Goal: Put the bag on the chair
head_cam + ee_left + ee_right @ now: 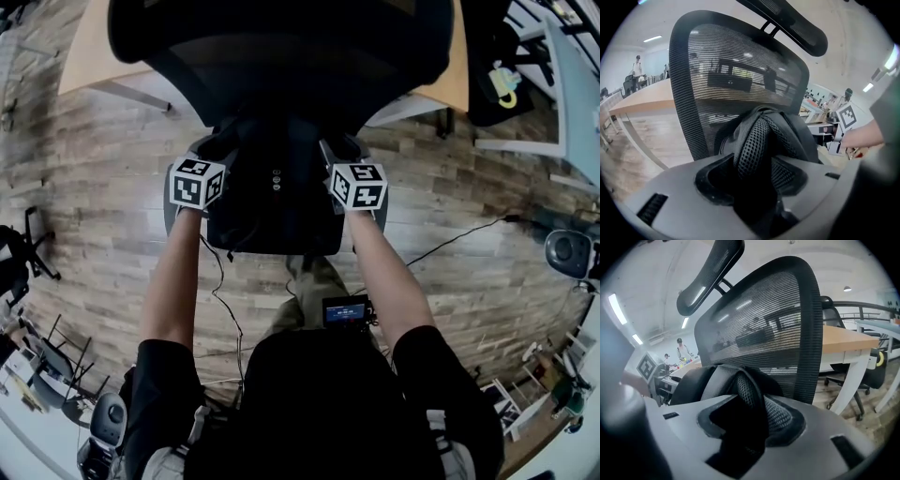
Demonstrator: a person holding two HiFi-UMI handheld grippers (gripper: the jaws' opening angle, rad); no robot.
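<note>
A black backpack (272, 202) sits on the seat of a black mesh office chair (281, 47), against its backrest. My left gripper (220, 148) is at the bag's left top corner and my right gripper (337, 150) at its right top corner. In the left gripper view a padded mesh shoulder strap (757, 140) loops up between the jaws of the left gripper (754, 183), with the backrest (731, 79) behind. The right gripper (745, 427) likewise straddles a mesh strap (745, 390). Both pairs of jaws stand apart, with a dark gap beside each strap.
A wooden desk (84, 47) stands behind the chair, with a white leg (843, 380) to the right. Cables (450, 244) trail over the plank floor. Another chair (19, 253) stands at the far left, a white table (572, 103) at the right. A person (636, 65) stands far off.
</note>
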